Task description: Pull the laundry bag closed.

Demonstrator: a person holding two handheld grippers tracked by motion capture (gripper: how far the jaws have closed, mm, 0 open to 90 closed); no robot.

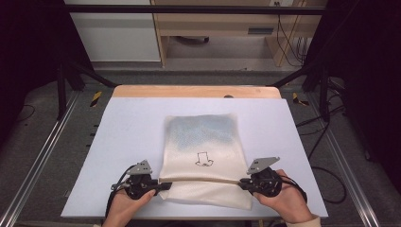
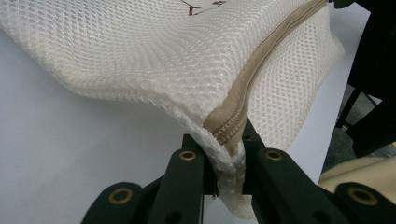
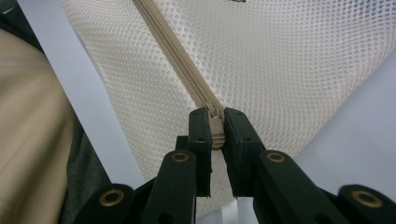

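The cream mesh laundry bag lies on the pale tabletop, its beige zipper running crosswise between the left hand-held gripper, clamped on the bag's corner, and the right hand-held gripper, clamped on the zipper's end.

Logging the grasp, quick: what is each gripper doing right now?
Left gripper: closed on the mesh bag at its zipper end.
Right gripper: closed on the zipper pull.

No readable text, brand or number anywhere. Only mark: a small black line drawing printed on the mesh bag, too small to make out. No letters on it.
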